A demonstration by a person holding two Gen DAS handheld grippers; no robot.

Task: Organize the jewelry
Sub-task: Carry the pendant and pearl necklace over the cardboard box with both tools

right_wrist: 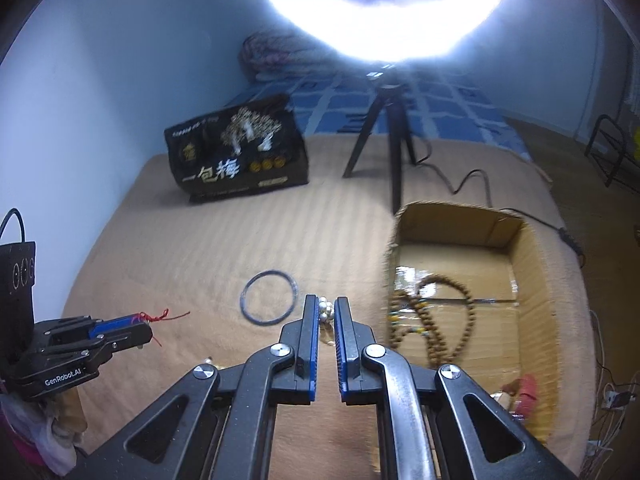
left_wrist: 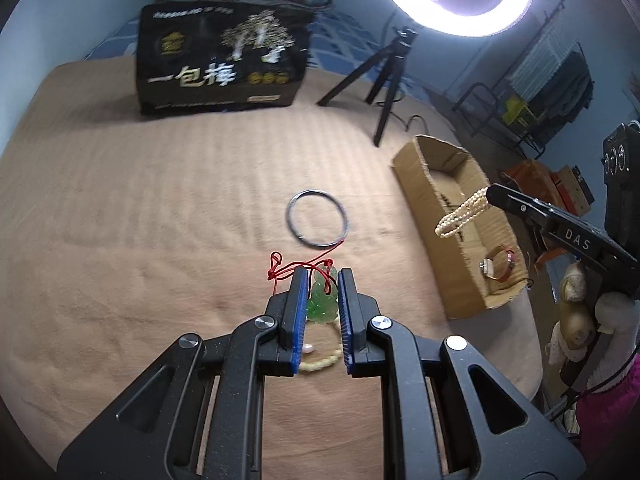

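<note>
My left gripper (left_wrist: 323,276) is shut on a green jade pendant (left_wrist: 321,300) with a red cord (left_wrist: 298,266), just above the tan blanket. A pale bead bracelet (left_wrist: 320,362) lies under its fingers. A dark metal bangle (left_wrist: 318,218) lies on the blanket ahead; it also shows in the right wrist view (right_wrist: 269,298). My right gripper (right_wrist: 326,304) is shut on a pearl strand (right_wrist: 326,312), which hangs above the cardboard box (left_wrist: 408,168) in the left wrist view (left_wrist: 464,214). The box (right_wrist: 536,280) holds a brown wooden bead necklace (right_wrist: 434,320) and a small bracelet (left_wrist: 498,266).
A black printed bag (left_wrist: 222,60) stands at the back of the blanket. A ring light on a black tripod (left_wrist: 384,68) stands behind the box, its cable (right_wrist: 472,184) trailing to the right. The blanket's edge drops off right of the box.
</note>
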